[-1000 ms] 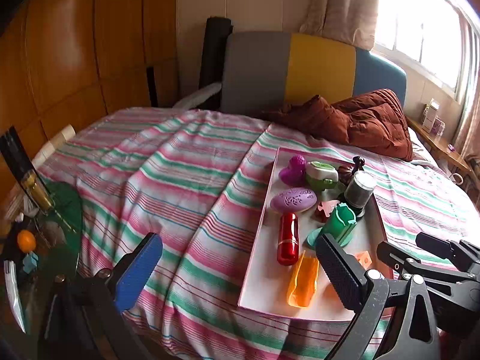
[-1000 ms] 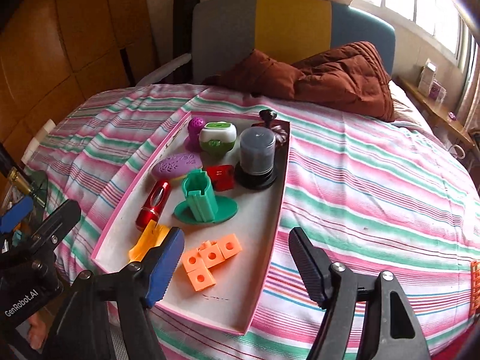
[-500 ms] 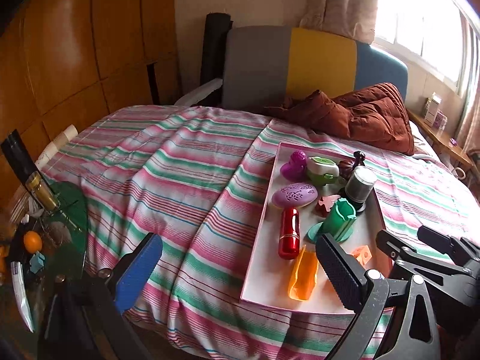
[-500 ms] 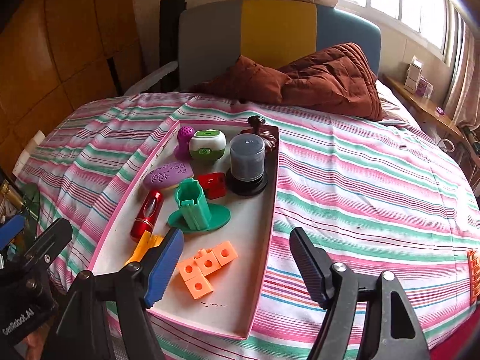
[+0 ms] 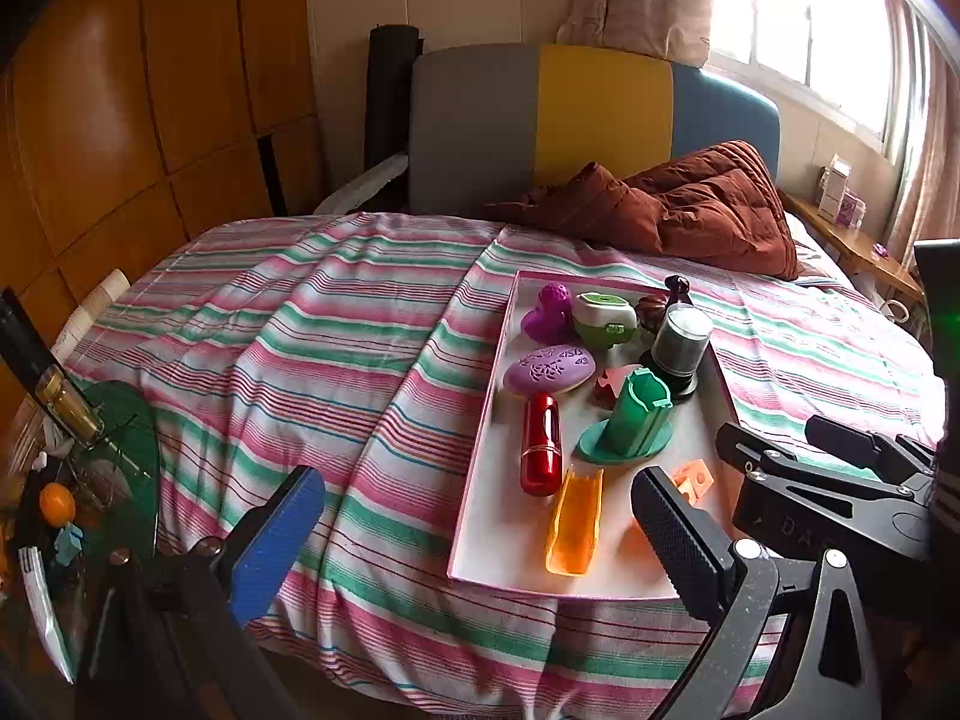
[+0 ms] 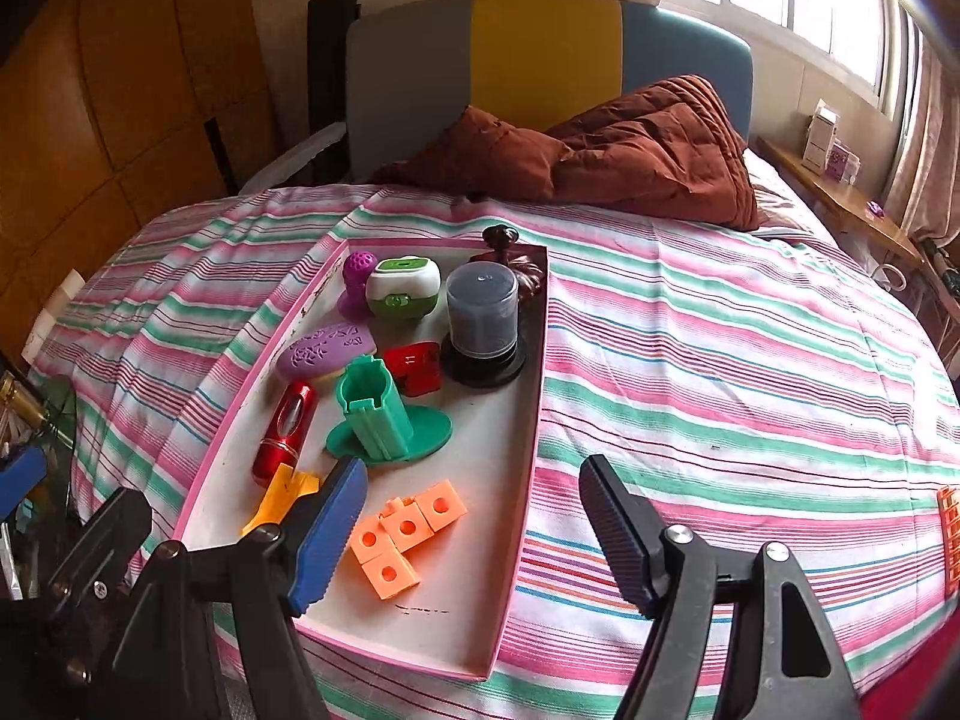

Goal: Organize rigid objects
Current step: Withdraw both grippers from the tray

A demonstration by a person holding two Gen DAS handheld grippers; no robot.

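Both grippers have drawn back from the pink-rimmed tray (image 6: 528, 420) over the past second, so more striped bed (image 6: 720, 372) shows. Left gripper (image 5: 474, 522): level at the foot of the bed, jaws wide and empty. Right gripper (image 6: 471, 516): level over the tray's near right corner, jaws wide and empty, the orange cube cluster (image 6: 405, 531) between them below. Red cylinder (image 6: 285, 423), green stand (image 6: 381, 417) and grey canister (image 6: 482, 309) rest in the tray.
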